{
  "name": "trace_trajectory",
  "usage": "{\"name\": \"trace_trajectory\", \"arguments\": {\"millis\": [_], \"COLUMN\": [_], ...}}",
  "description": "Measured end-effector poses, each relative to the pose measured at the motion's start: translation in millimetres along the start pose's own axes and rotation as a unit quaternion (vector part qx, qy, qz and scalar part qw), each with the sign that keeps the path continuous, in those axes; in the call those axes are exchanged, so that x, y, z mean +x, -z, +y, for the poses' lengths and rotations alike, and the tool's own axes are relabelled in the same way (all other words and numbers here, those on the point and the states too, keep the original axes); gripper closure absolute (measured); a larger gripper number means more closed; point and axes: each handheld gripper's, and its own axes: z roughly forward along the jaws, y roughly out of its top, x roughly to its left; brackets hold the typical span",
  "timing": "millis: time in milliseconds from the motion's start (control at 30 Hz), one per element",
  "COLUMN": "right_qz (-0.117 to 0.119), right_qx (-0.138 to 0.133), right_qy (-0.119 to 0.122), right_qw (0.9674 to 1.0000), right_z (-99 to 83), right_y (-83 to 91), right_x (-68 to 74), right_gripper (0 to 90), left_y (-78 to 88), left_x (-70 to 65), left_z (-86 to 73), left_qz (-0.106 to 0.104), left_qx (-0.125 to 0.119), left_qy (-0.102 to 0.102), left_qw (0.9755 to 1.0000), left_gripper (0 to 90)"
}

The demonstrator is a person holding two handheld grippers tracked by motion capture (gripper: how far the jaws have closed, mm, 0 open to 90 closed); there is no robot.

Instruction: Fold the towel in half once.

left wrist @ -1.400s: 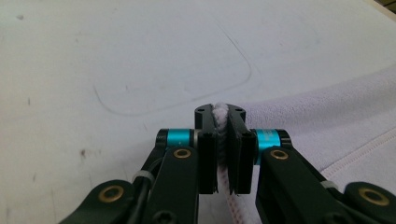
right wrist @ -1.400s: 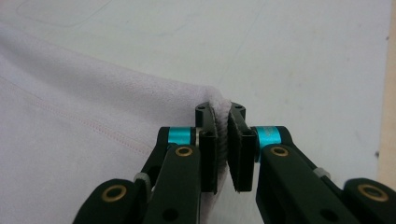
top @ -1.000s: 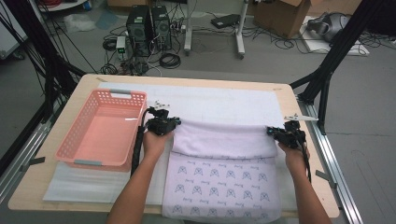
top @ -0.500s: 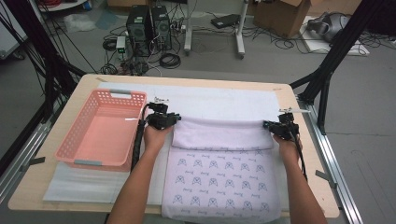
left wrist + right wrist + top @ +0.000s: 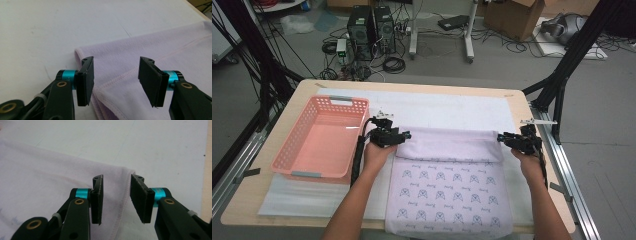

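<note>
A lilac towel (image 5: 447, 195) with a small printed pattern lies on the table, its far part folded back toward me as a plain band (image 5: 447, 145). My left gripper (image 5: 404, 135) sits at the band's left corner, open after its jaws have just been opening; the cloth (image 5: 130, 65) lies under the gap and the pads do not press it. My right gripper (image 5: 501, 139) sits at the band's right corner, its jaws also just opened, with the folded edge (image 5: 117, 185) lying loose between them.
A pink plastic basket (image 5: 294, 150) stands on the table left of the towel. A white sheet (image 5: 437, 107) covers the tabletop under everything. The wooden table edge (image 5: 524, 115) runs close to my right gripper. Black frame posts, computers and cables stand beyond the table.
Both grippers have let go of the folded towel edge, which now rests flat on the table. The hands have shifted slightly and the fold lies a little farther from me.
</note>
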Motion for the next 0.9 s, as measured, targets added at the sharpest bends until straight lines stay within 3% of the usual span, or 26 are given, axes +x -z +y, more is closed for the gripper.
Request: {"name": "trace_trajectory", "arguments": {"millis": [100,167,233,333,433,533,633,700,833,900], "right_qz": [0.01,0.016,0.028,0.037,0.044,0.046,0.009,-0.006,-0.011,-0.014], "right_qx": [-0.014,-0.018,-0.018,-0.033,-0.053,-0.033,0.021,0.036,0.056,0.048], "right_qy": [-0.002,-0.006,-0.015,-0.022,-0.029,-0.017,0.012,0.014,0.024,0.032], "right_qw": [0.9999,0.9997,0.9993,0.9985,0.9972,0.9982,0.9997,0.9992,0.9981,0.9983], "right_z": [-2.9,-4.5,-5.4,-4.9,-3.5,-3.0,-6.3,-10.5,-16.5,-18.2], "right_y": [6.5,9.6,10.7,13.8,18.9,16.9,4.6,-3.3,-11.0,-8.2], "right_x": [2.0,2.4,2.9,5.0,7.9,13.5,18.9,19.4,21.3,22.6], "right_gripper": [59.2,57.0,53.8,52.2,51.4,50.3,49.6,56.3,84.9,86.6], "left_y": [-1.8,0.5,0.3,2.0,3.2,2.4,1.6,3.5,10.7,15.6], "left_x": [-6.3,-9.3,-8.0,-7.1,-8.8,-10.9,-12.6,-13.1,-13.2,-14.9], "left_z": [-4.5,-8.7,-12.0,-17.9,-20.9,-23.5,-25.1,-25.7,-26.9,-26.2], "left_qz": [0.001,0.005,0.009,0.01,0.01,0.011,0.013,0.009,0.003,-0.006], "left_qx": [0.035,0.018,0.026,0.018,0.017,0.011,0.003,-0.005,-0.021,-0.025], "left_qy": [-0.027,-0.03,-0.025,-0.024,-0.034,-0.04,-0.038,-0.035,-0.032,-0.039], "left_qw": [0.999,0.9994,0.9993,0.9995,0.9992,0.9991,0.9992,0.9993,0.9992,0.9989], "left_gripper": [44.1,46.4,48.4,57.1,71.7,79.7,83.1,83.4,84.7,85.6]}}
